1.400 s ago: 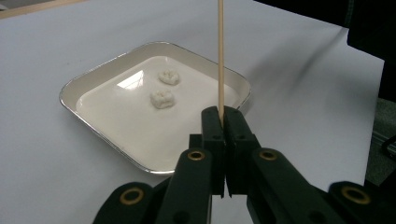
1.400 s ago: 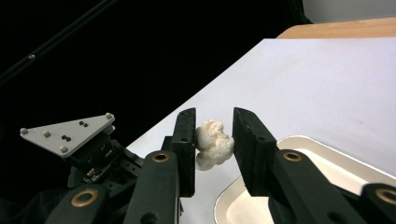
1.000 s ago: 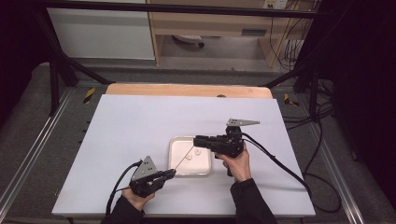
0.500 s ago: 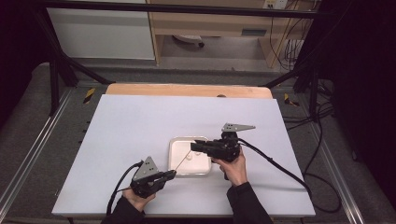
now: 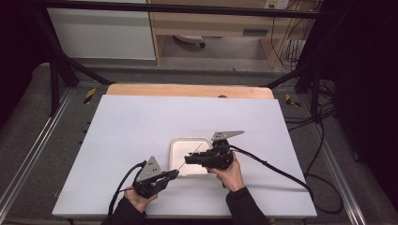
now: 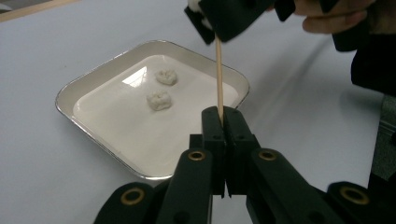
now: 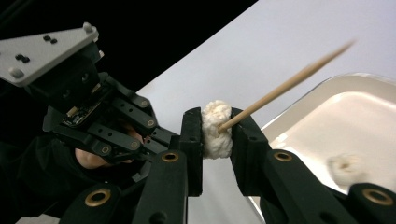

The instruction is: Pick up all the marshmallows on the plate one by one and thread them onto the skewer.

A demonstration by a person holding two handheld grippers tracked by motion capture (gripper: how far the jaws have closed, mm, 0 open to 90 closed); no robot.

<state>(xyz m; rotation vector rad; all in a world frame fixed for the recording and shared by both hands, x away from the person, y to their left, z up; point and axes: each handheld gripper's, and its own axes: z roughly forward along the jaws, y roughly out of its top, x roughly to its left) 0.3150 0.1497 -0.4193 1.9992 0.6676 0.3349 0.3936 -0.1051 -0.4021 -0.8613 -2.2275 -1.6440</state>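
Note:
My left gripper is shut on the lower end of a thin wooden skewer, near the table's front edge. The stick slants up over a white square tray. My right gripper hangs above the tray, shut on a white puffy piece. The skewer comes out of that piece and points up to the right. In the right gripper view its stretch back to the left gripper is hidden by a jaw. Two more white pieces lie in the tray.
The white tabletop stretches wide behind and to the left of the tray. A wooden strip borders its far edge. Black cables trail from both grippers toward the front and right.
My right gripper has moved left and down along the skewer toward the left gripper, with the white piece still between its jaws. The left gripper has stayed where it was.

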